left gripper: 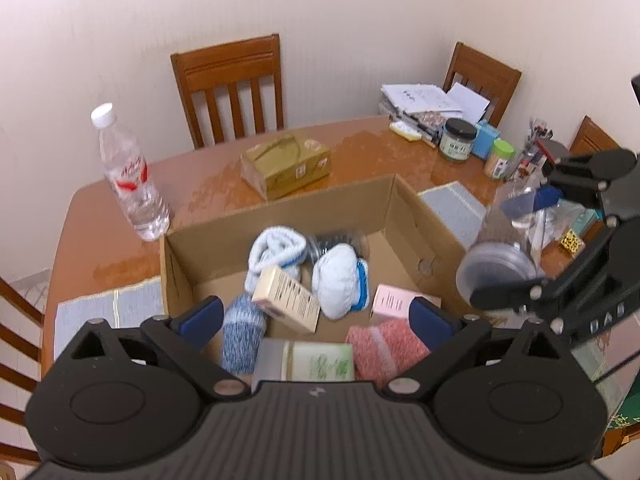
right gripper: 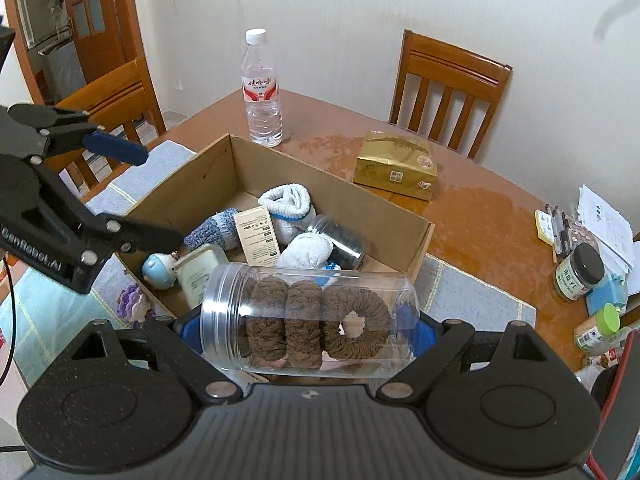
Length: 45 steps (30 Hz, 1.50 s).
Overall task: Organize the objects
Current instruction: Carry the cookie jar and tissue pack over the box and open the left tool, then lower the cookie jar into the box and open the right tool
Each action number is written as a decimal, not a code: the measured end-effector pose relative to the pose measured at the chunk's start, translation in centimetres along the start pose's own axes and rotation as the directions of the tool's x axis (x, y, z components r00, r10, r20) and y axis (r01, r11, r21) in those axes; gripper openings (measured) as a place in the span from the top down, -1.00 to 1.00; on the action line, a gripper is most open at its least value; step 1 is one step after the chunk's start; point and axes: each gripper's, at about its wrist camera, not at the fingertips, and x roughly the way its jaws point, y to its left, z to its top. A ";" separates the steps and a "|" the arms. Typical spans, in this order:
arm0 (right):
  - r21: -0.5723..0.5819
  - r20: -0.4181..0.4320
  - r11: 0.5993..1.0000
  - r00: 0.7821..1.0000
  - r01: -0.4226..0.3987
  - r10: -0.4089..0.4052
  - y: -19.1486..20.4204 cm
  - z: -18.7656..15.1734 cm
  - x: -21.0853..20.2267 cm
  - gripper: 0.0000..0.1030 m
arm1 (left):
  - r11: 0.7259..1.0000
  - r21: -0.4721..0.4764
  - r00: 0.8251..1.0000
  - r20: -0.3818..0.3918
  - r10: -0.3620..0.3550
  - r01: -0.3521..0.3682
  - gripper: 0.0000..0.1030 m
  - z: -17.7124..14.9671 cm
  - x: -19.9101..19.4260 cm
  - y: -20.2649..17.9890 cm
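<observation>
An open cardboard box [left gripper: 224, 236] [right gripper: 192, 184] sits on the wooden table and holds rolled socks [left gripper: 340, 280], small cartons [left gripper: 286, 298] and a metal tin [right gripper: 340, 240]. My right gripper [right gripper: 308, 328] is shut on a clear plastic jar [right gripper: 308, 320] of brown rolled items, held on its side above the box's near right corner; it also shows in the left wrist view [left gripper: 496, 268]. My left gripper [left gripper: 316, 316] is open and empty above the near side of the box, and it shows at the left of the right wrist view [right gripper: 140, 196].
A water bottle [left gripper: 132, 176] [right gripper: 262, 92] stands beyond the box at the left. A gold tissue box [left gripper: 286, 168] [right gripper: 396, 170] lies behind the box. Jars [left gripper: 458, 138], papers [left gripper: 424, 98] and small items crowd the table's right end. Chairs [left gripper: 232, 88] surround the table.
</observation>
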 end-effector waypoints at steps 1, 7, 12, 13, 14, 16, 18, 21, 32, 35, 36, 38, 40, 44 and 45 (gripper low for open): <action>-0.002 -0.002 1.000 1.000 -0.001 0.001 0.0 0.1 0.2 -0.84 | 1.000 -0.005 1.000 -0.005 0.002 -0.002 -0.93 -0.2 0.1 0.1; -0.008 -0.014 1.000 1.000 -0.008 0.008 -0.5 0.9 1.5 -0.84 | 0.998 -0.067 1.000 -0.022 0.013 -0.015 -0.96 -1.5 0.1 1.0; -0.028 -0.020 1.000 1.000 -0.012 0.011 -0.7 1.7 2.7 -0.84 | 0.995 -0.089 0.999 -0.022 0.042 -0.044 -0.98 -2.5 0.0 1.1; -0.032 -0.021 0.999 1.000 -0.013 0.012 -0.7 1.9 2.9 -0.84 | 0.995 -0.092 0.999 -0.026 0.043 -0.045 -0.98 -2.7 0.1 1.1; -0.039 -0.023 0.999 1.000 -0.014 0.013 -0.8 2.1 3.2 -0.84 | 0.994 -0.093 0.998 -0.032 0.046 -0.049 -0.98 -2.9 0.2 1.1; -0.051 -0.021 0.999 1.000 -0.009 0.008 -0.9 2.5 3.7 -0.84 | 0.994 -0.089 0.998 -0.040 0.054 -0.057 -0.98 -3.2 0.3 1.1; -0.060 -0.025 0.998 1.000 -0.003 0.001 -1.1 2.9 4.3 -0.84 | 0.995 -0.080 0.997 -0.036 0.061 -0.063 -0.98 -3.5 0.4 1.0; -0.070 -0.026 0.998 1.000 0.000 -0.002 -1.3 3.4 5.0 -0.84 | 0.995 -0.071 0.997 -0.031 0.074 -0.076 -0.98 -3.8 0.4 0.9; -0.072 0.001 0.997 1.000 0.013 -0.013 -1.3 4.1 5.4 -1.00 | 0.993 -0.070 0.995 -0.042 0.092 -0.094 -0.98 -4.6 0.6 1.0; -0.072 0.003 0.997 1.000 0.018 -0.018 -1.0 3.9 5.1 -1.00 | 0.993 -0.078 0.995 -0.044 0.087 -0.091 -0.98 -4.9 0.5 1.0; -0.070 0.002 0.997 1.000 0.022 -0.022 -0.9 3.7 4.9 -1.00 | 0.993 -0.079 0.995 -0.043 0.087 -0.090 -0.98 -5.0 0.4 1.0; -0.069 0.004 0.997 1.000 0.028 -0.028 -0.6 3.4 4.5 -1.00 | 0.992 -0.082 0.995 -0.038 0.088 -0.091 -0.98 -5.4 0.2 0.8; -0.064 0.009 0.997 0.999 0.034 -0.034 -0.5 3.0 4.1 -1.00 | 0.992 -0.087 0.995 -0.037 0.089 -0.092 -0.98 -5.8 0.0 0.6; -0.037 0.020 0.998 0.999 0.051 -0.050 0.1 2.0 3.0 -1.00 | 0.990 -0.102 0.995 -0.035 0.092 -0.096 -0.98 -7.4 -0.2 0.3; -0.031 0.024 0.998 0.998 0.060 -0.059 0.3 1.6 2.7 -1.00 | 0.990 -0.103 0.995 -0.031 0.094 -0.097 -0.98 -7.8 -0.3 0.3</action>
